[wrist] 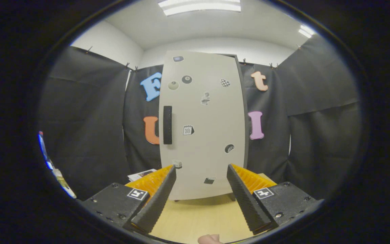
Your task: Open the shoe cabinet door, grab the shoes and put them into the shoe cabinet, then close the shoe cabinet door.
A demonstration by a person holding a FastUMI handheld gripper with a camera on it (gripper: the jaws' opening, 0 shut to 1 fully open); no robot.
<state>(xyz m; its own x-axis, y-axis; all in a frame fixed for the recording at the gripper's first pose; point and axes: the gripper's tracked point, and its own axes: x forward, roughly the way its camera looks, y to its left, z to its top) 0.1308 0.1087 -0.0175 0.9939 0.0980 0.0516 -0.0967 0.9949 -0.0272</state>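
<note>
Black cloth walls enclosed the booth, above a light wooden tabletop (pixel 195 217). The shoe cabinet (pixel 203 125) stood upright beyond the fingers, its pale door (pixel 212 152) closed and dotted with stickers, a black handle (pixel 167 124) near its left edge. The gripper (pixel 201 174) was released, jaws spread apart, grasping nothing, pointed at the door's lower part.

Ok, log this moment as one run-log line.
phase: approach | gripper: open, holding nothing | cabinet door: shut, beyond the fingers | handle: untouched | shoes: not yet grabbed
</note>
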